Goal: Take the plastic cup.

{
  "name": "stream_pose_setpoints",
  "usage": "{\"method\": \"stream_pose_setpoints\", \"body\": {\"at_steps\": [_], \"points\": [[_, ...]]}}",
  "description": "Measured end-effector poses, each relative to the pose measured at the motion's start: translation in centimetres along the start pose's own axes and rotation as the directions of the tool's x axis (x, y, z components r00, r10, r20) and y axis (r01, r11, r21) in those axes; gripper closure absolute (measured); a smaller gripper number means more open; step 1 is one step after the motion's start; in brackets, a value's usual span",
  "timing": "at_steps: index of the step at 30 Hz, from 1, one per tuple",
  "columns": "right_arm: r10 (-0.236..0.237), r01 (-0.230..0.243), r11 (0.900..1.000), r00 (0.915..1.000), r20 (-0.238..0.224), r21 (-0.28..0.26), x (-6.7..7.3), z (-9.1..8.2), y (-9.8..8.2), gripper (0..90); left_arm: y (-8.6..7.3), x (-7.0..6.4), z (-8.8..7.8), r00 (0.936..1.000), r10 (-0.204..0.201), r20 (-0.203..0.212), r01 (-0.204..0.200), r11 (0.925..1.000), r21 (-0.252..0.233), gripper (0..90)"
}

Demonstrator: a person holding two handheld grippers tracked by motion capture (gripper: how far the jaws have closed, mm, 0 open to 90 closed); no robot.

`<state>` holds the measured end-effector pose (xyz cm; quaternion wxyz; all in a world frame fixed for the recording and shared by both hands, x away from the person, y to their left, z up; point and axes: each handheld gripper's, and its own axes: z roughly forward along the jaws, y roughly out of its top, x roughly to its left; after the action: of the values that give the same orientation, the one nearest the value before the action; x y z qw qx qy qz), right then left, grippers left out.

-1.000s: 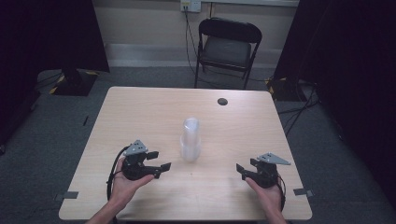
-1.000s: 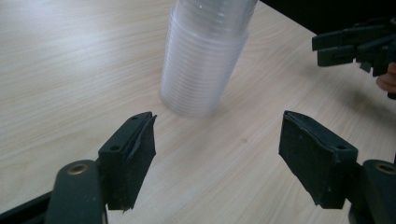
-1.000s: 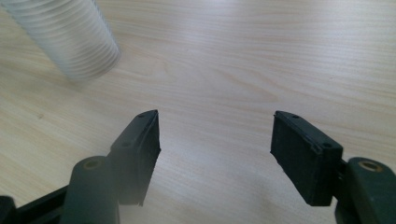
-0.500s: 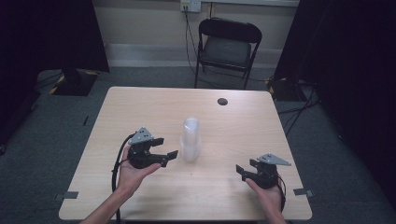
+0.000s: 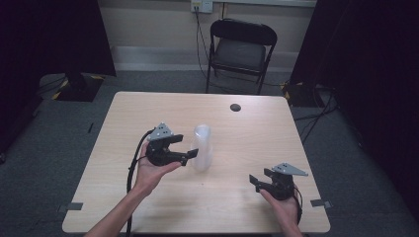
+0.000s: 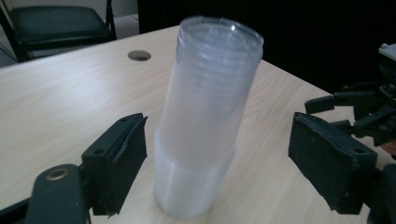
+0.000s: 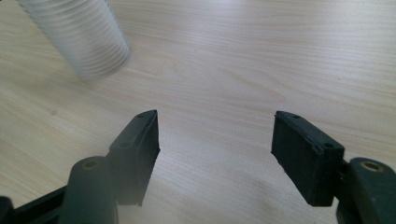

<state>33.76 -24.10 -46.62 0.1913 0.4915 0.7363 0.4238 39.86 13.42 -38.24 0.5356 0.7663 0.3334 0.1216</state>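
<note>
Though unlabelled (no print shows), the cup stack (image 6: 205, 121) stands between the left hand-held gripper's (image 6: 217, 168) spread jaws.

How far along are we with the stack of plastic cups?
Done: the left claw has reached the cup stack, its jaws having just opened, one on each side, not touching. In hand: nothing gripped; the stack stands upright on the table. Left: close and lift; the right claw waits open and apart.

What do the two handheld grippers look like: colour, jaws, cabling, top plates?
Both the left gripper and right gripper are black, each with two blocky flat-faced jaws and a grey three-cornered plate on top. A black cable trails from the left one. The forearms are bare, no sleeves.
</note>
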Motion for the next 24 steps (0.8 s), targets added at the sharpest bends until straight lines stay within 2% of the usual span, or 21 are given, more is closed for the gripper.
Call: {"method": "stream_pose_setpoints", "body": {"at_steps": [2, 10, 13, 14, 21, 24], "points": [[-0.003, 0.003, 1.0, 1.0, 0.0, 0.001, 0.0, 0.0, 0.0, 31.9, 0.3, 0.2, 0.4, 0.9998, -0.018, 0.009, 0.018, 0.9998, -0.001, 20.2], [-0.009, 0.009, 1.0, 1.0, -0.005, 0.003, 0.3, 0.1, 0.0, 31.9, 1.7, -0.5, 2.0, 0.999, 0.04, -0.019, -0.04, 0.9992, -0.005, 20.4], [0.002, -0.002, 1.0, 0.9999, -0.013, 0.002, 0.1, 0.1, 0.0, 31.5, 2.0, -0.6, 2.8, 0.9988, 0.047, -0.009, -0.047, 0.9988, -0.009, 21.8], [0.001, -0.001, 1.0, 0.9999, -0.012, 0.002, 0.1, 0.1, 0.0, 31.5, 2.1, -0.7, 3.2, 0.9985, 0.054, -0.006, -0.054, 0.9985, 0.006, 21.8], [-0.003, 0.003, 1.0, 0.9999, -0.013, -0.003, 0.1, -0.1, -0.1, 31.2, 1.6, -0.4, 5.1, 0.9971, 0.076, -0.005, -0.076, 0.9968, 0.028, 25.0], [0.017, -0.017, 1.0, 0.9996, -0.023, 0.003, 0.1, 0.0, -0.1, 31.3, 1.1, -0.2, 5.7, 0.9979, 0.064, -0.009, -0.063, 0.9972, 0.039, 25.5]]}}
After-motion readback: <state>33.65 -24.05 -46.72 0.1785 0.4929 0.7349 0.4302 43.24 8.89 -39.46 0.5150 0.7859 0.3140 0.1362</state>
